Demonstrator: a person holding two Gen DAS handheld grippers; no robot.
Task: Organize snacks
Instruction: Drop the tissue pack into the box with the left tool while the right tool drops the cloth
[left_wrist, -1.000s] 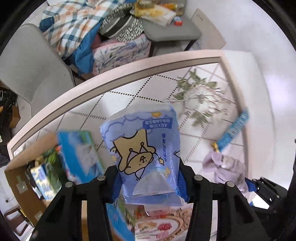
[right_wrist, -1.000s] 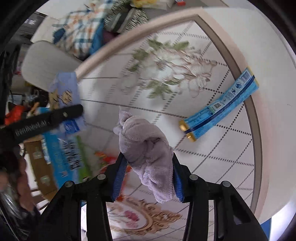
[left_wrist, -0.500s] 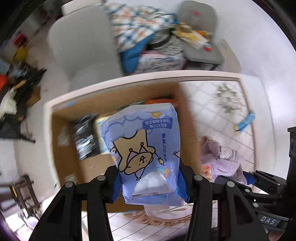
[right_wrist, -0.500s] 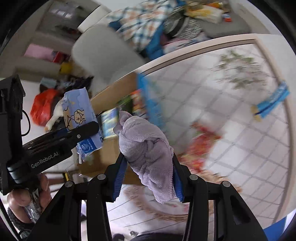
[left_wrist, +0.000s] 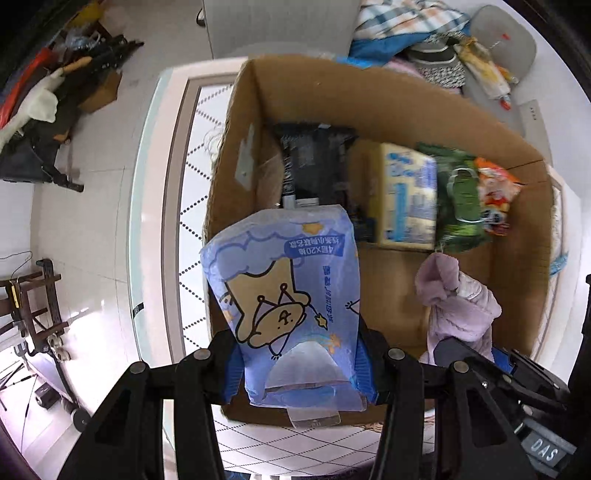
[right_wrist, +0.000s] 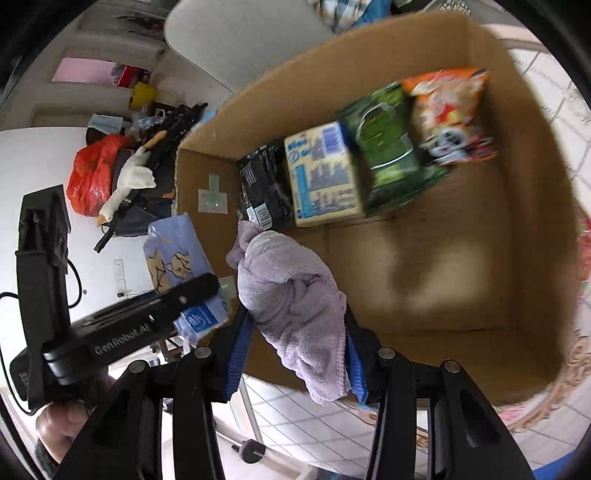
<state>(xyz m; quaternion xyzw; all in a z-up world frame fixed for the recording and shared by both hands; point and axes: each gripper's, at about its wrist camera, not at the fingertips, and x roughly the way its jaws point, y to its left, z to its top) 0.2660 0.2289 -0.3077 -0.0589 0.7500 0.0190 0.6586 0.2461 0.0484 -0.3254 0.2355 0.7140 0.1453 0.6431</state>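
A cluttered room with pale floor tiles and a grey chair (right_wrist: 236, 40) surrounds a tiled table (left_wrist: 192, 206), where an open cardboard box (left_wrist: 399, 110) stands at the table's left end. The left gripper (left_wrist: 301, 363) is clamped on a blue pack (left_wrist: 291, 306) printed with a cartoon bear, held over the box's near left corner. The right gripper (right_wrist: 291, 360) is closed on a bunched lilac cloth (right_wrist: 295, 295), held above the box's near wall. Along the box's far wall four snacks stand in a row, touching: a black bag (right_wrist: 264, 184), a cream carton (right_wrist: 325, 173), a green bag (right_wrist: 384, 144) and an orange bag (right_wrist: 450, 114). The rest of the box floor is bare.
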